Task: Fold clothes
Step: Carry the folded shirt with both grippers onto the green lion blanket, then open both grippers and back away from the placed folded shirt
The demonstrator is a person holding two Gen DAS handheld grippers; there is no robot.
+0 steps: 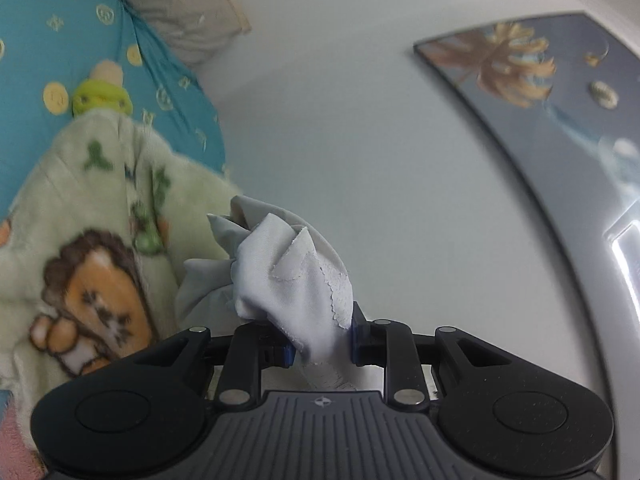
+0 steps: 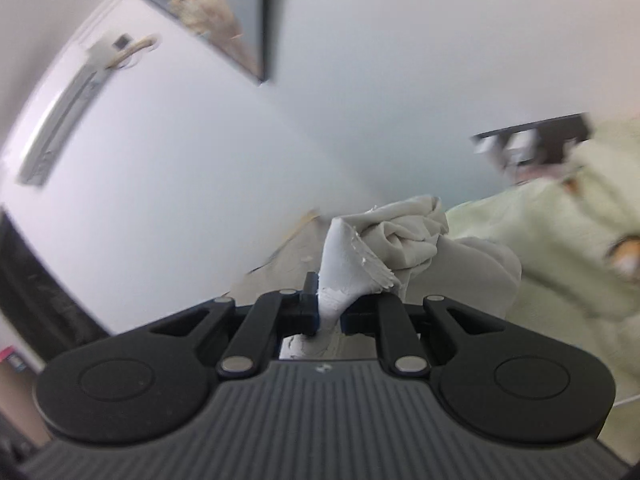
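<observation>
A light grey garment with a frayed edge is bunched up in the air. My left gripper is shut on one part of it, the cloth squeezed between the blue-tipped fingers. In the right wrist view, my right gripper is shut on another part of the same grey garment, which rises in folds above the jaws. Both grippers point up toward the wall, so the rest of the garment is hidden below them.
A pale green blanket with a lion print lies left, also at right in the right wrist view. A turquoise patterned sheet and a beige pillow sit behind. A framed picture hangs on the white wall.
</observation>
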